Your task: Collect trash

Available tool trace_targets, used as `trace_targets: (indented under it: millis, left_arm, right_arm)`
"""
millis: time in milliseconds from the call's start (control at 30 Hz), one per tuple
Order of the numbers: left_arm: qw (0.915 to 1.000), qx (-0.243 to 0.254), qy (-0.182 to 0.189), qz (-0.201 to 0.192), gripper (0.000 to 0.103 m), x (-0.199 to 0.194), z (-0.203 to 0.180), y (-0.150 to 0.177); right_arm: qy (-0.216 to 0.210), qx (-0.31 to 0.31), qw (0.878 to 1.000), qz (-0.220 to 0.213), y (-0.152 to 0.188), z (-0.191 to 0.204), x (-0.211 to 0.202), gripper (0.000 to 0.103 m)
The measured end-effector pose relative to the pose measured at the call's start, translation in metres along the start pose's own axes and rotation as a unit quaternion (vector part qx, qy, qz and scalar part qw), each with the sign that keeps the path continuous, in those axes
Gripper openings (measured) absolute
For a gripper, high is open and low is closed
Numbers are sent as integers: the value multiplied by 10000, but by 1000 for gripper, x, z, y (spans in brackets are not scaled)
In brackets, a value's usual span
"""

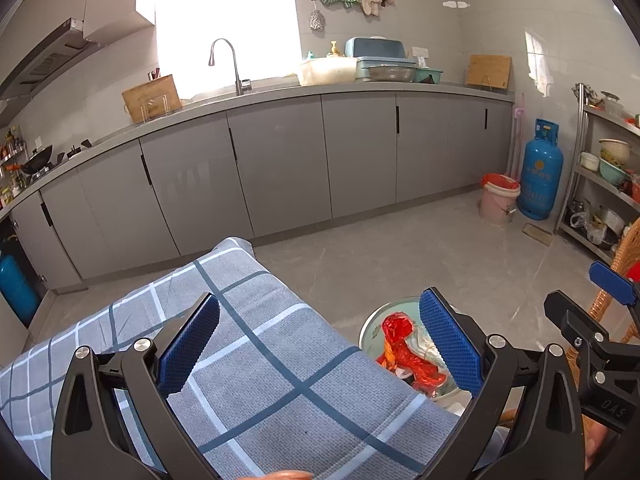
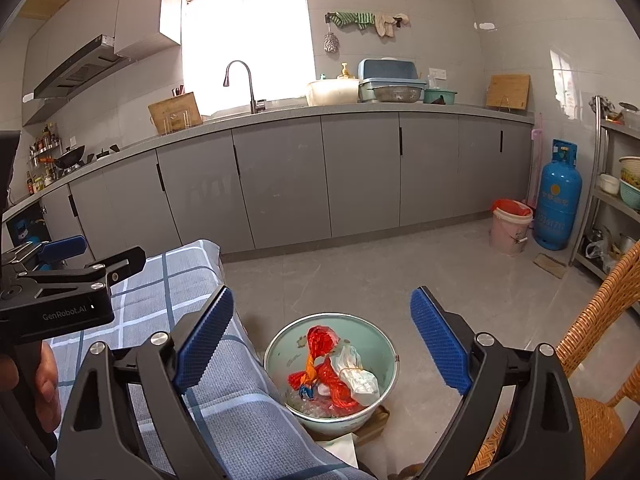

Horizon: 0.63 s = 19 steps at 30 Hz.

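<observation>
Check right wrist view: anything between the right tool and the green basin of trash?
Nothing: the open right tool frames the green basin over bare floor.

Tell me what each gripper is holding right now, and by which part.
Nothing is held. The left gripper is open above the checked cloth; the right gripper is open above the green basin of trash.

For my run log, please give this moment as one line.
left tongs: open, empty | right tongs: open, empty, above basin | basin: on floor beside checked cloth, holds red wrapper and white mask
</observation>
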<state>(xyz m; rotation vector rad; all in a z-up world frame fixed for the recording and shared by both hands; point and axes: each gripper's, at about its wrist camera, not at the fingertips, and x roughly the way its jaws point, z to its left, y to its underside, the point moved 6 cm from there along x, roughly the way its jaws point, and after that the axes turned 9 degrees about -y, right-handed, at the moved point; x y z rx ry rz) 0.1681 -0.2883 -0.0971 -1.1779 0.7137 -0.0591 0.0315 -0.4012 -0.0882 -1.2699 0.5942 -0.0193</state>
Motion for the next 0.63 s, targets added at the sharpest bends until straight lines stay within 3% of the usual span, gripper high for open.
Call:
trace_targets:
  millis: [300, 633]
  left_arm:
    - [9998, 61, -165, -59, 99, -1, 1, 1]
    - [9999, -85, 2, 121, 98, 2, 5, 3]
  right_arm:
    - [0, 6, 10000, 3, 0, -1, 0, 90]
    - [36, 6, 10000, -8, 5, -3, -1, 91]
